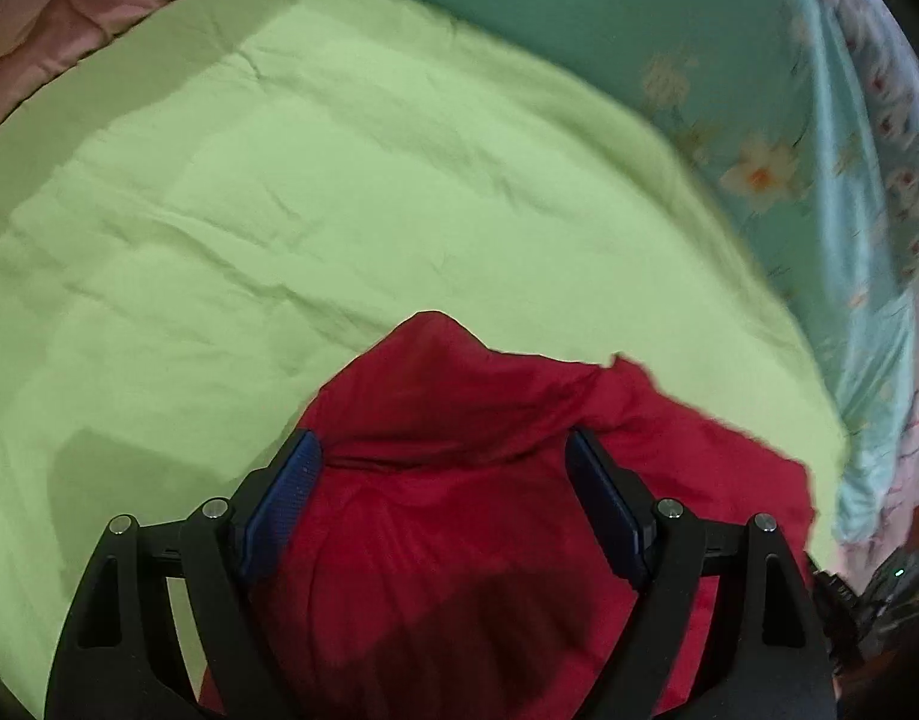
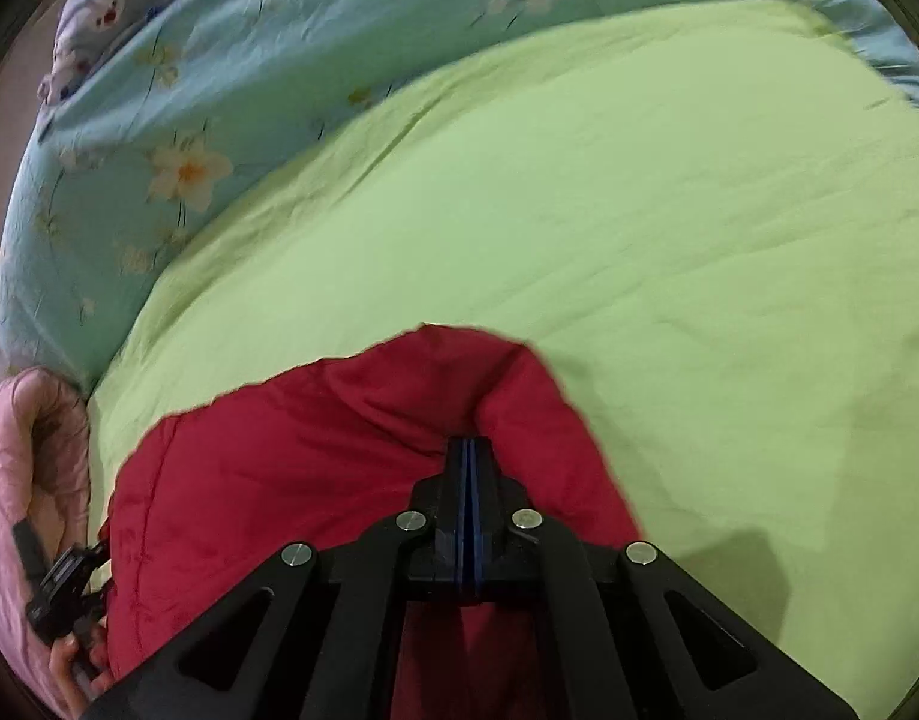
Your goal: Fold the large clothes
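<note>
On the bed's green sheet (image 1: 339, 192), near edge: a red garment (image 1: 459, 510).
Left tongs (image 1: 443, 450) stand spread over it; right tongs (image 2: 471, 450) are pressed together, pinching its fold.

red garment (image 1: 459, 480) bunched on green sheet (image 1: 279, 210)

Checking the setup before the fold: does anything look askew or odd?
Only the red garment: it lies bunched and humped on the green sheet, not spread flat. The right gripper is shut with the garment's fabric bunched around it; the left gripper stands open over it.
</note>
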Action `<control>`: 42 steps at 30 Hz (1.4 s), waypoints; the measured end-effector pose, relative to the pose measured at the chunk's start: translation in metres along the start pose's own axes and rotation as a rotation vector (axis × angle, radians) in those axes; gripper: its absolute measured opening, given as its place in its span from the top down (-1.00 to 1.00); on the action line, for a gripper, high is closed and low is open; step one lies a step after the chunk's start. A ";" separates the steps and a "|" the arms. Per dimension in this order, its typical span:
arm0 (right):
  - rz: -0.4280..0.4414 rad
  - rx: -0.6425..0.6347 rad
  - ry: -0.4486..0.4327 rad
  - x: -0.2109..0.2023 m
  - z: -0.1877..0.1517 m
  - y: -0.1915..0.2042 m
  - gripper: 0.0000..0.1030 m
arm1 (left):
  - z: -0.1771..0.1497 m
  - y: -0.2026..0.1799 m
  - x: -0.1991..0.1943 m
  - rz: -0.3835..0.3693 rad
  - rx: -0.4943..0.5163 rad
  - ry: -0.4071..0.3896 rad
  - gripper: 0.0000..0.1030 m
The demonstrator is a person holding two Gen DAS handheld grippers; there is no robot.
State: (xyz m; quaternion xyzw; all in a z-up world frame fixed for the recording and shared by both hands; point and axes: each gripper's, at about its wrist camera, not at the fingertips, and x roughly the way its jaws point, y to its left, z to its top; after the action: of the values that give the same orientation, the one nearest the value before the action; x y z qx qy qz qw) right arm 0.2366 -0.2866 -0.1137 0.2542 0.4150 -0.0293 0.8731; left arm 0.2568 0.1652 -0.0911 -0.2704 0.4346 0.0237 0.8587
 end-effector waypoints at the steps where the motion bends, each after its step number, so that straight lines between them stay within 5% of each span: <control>1: -0.009 -0.003 -0.020 -0.009 0.000 0.000 0.83 | -0.003 0.000 -0.011 -0.014 0.008 -0.011 -0.65; 5: 0.042 -0.064 -0.068 -0.053 -0.011 0.008 0.66 | -0.024 -0.011 -0.048 -0.067 0.080 -0.039 -0.65; 12: 0.186 -0.248 -0.087 -0.115 -0.083 0.041 0.34 | -0.118 -0.027 -0.112 -0.175 0.263 -0.055 -0.65; 16: 0.151 -0.299 -0.073 -0.128 -0.123 0.035 0.35 | -0.148 -0.019 -0.118 -0.195 0.260 -0.032 -0.65; 22: 0.029 -0.268 -0.064 -0.122 -0.147 0.001 0.39 | -0.171 -0.019 -0.112 -0.132 0.299 -0.034 -0.64; 42: -0.032 -0.227 -0.060 -0.116 -0.165 -0.026 0.41 | -0.194 -0.016 -0.093 -0.020 0.395 -0.054 -0.68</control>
State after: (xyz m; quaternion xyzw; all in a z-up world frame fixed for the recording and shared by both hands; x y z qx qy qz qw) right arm 0.0367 -0.2501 -0.1262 0.1463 0.3932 -0.0037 0.9077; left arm 0.0613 0.0751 -0.1062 -0.1005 0.4048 -0.0635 0.9066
